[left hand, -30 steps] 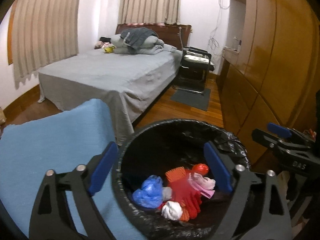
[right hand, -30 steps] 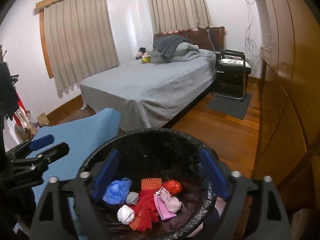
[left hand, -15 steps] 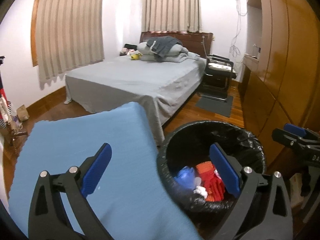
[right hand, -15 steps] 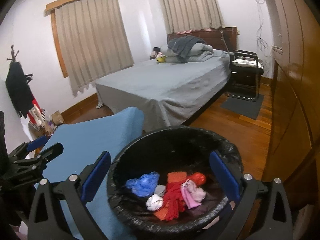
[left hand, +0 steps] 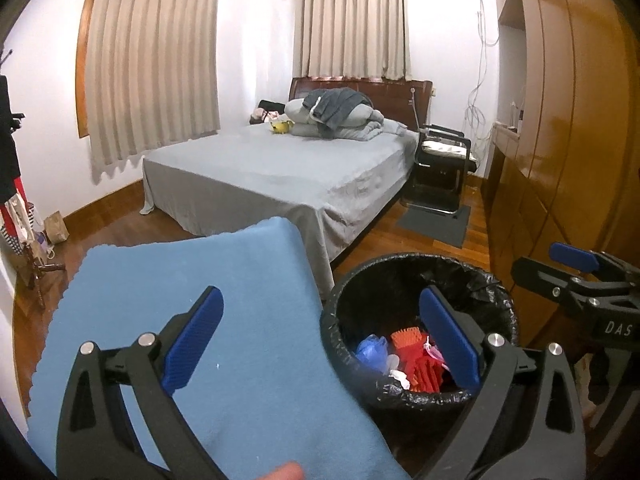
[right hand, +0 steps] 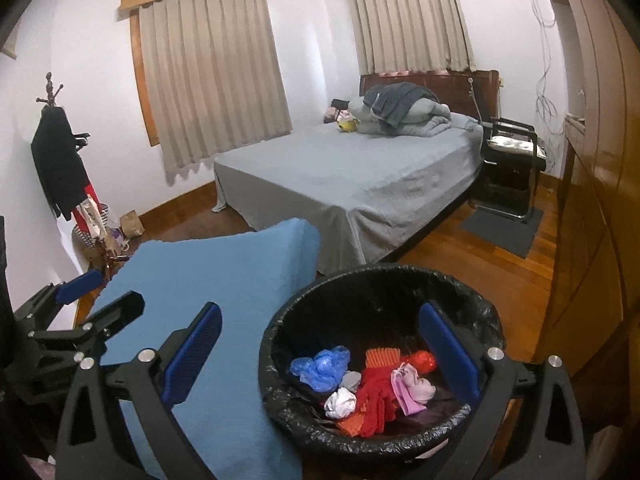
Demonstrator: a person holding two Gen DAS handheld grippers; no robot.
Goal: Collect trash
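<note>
A bin with a black liner [right hand: 380, 271] stands on the wooden floor and holds the trash: a blue bag [right hand: 320, 366], a red glove [right hand: 376, 394], a white wad [right hand: 340, 402], a pink scrap [right hand: 412, 386] and a red ball [right hand: 421, 360]. My right gripper [right hand: 320, 308] hovers above and in front of the bin, open and empty. My left gripper [left hand: 320, 294] is open and empty too, raised over the blue cloth [left hand: 200, 300] with the bin [left hand: 400, 261] at its right finger. The right gripper's tips [left hand: 544, 264] show at the right edge of the left wrist view.
A blue cloth-covered surface [right hand: 224, 280] sits to the left of the bin. Behind are a grey bed [right hand: 352, 180], a black chair [right hand: 508, 168] and a floor mat [right hand: 504, 228]. A wooden wardrobe [left hand: 560, 140] lines the right side. A coat stand [right hand: 60, 160] is at the left wall.
Both grippers have drawn back and risen from the bin, which now looks smaller and lower. The left view has swung over the blue cloth. The left jaws widened a little.
</note>
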